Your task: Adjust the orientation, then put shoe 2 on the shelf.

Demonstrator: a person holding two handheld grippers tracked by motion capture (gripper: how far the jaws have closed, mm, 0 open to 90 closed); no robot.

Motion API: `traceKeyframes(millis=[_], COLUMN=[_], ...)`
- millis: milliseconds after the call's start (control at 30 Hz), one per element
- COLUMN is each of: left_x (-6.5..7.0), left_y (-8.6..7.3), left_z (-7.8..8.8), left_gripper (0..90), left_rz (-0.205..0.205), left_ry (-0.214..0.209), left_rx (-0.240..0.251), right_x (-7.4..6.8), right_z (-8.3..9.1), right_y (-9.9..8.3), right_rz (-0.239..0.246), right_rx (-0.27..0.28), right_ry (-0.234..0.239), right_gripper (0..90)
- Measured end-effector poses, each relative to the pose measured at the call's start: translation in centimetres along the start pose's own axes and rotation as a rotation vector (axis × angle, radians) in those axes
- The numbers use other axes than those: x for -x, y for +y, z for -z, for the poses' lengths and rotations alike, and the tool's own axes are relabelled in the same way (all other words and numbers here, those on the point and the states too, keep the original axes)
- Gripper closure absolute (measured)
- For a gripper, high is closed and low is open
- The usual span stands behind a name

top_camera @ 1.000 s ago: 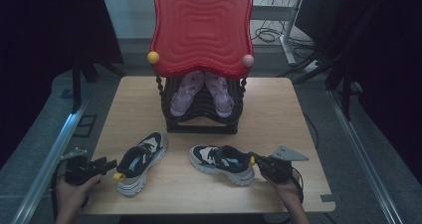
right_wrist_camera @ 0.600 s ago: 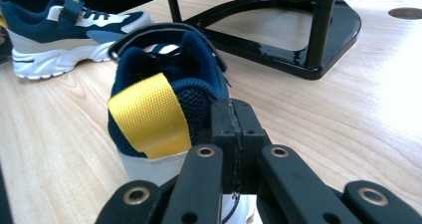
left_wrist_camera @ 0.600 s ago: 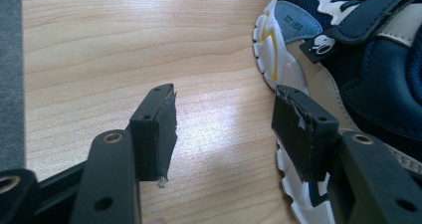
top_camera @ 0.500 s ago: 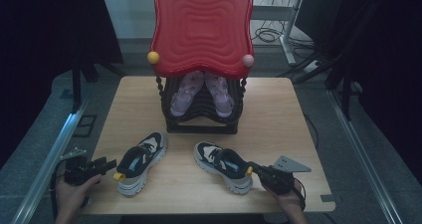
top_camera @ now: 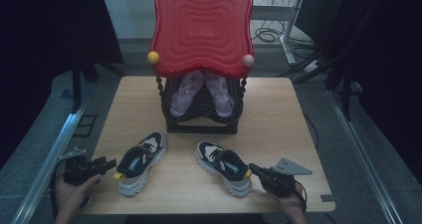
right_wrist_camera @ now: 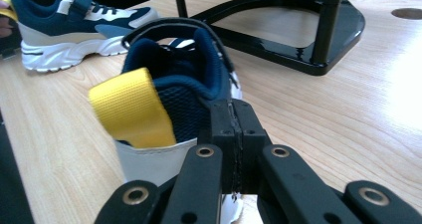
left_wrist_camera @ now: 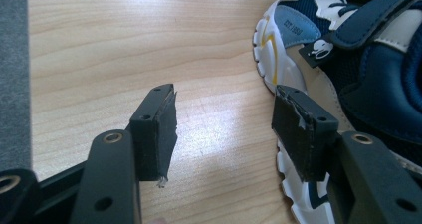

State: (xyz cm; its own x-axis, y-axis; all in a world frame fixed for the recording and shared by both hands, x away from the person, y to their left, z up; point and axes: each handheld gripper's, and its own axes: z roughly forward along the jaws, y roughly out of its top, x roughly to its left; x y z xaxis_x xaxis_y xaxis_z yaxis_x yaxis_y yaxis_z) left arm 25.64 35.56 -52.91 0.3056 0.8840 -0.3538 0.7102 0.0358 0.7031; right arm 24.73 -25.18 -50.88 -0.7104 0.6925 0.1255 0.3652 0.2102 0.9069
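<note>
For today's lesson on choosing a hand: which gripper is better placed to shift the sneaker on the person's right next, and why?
Right. The right gripper sits shut against the heel of the right sneaker, beside its yellow pull tab. The left gripper is open beside the left sneaker.

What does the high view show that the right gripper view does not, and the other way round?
High view adds: the red wavy panel on top of the black rack and the pair of pink sandals standing in it. Right gripper view adds: a close look at the right gripper, jaws shut together at the heel of the right sneaker, beside its yellow heel loop. Shared: both navy sneakers, the left sneaker included, the rack's base and the wooden table.
</note>
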Motion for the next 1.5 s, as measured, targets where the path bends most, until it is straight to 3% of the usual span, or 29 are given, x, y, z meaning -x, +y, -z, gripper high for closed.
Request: traceKeyframes(millis=[300,867,1000,1200,1500], left_x=[0.3,0.6,0.6,1.0,2.7], left_y=[0.1,0.5,0.5,0.7,2.5], left_z=[0.1,1.0,1.2,2.0,3.1], left_gripper=[43.2,43.2,43.2,43.3,43.4], left_rz=[-0.006,-0.016,-0.015,-0.022,-0.069], left_ry=[0.003,0.004,0.005,0.003,-0.035], left_rx=[0.008,0.042,0.048,0.073,0.135], right_x=[0.6,0.7,0.6,0.6,0.3], right_z=[0.5,-0.2,-0.2,-0.1,-0.7], right_y=[0.5,2.7,3.0,3.7,4.9], right_rz=[-0.014,0.006,0.007,-0.01,0.01], right_rx=[0.036,0.084,0.084,0.086,0.057], right_ry=[-0.02,0.004,0.012,0.022,0.04], right_gripper=[89.4,87.9,82.5,63.9,56.1])
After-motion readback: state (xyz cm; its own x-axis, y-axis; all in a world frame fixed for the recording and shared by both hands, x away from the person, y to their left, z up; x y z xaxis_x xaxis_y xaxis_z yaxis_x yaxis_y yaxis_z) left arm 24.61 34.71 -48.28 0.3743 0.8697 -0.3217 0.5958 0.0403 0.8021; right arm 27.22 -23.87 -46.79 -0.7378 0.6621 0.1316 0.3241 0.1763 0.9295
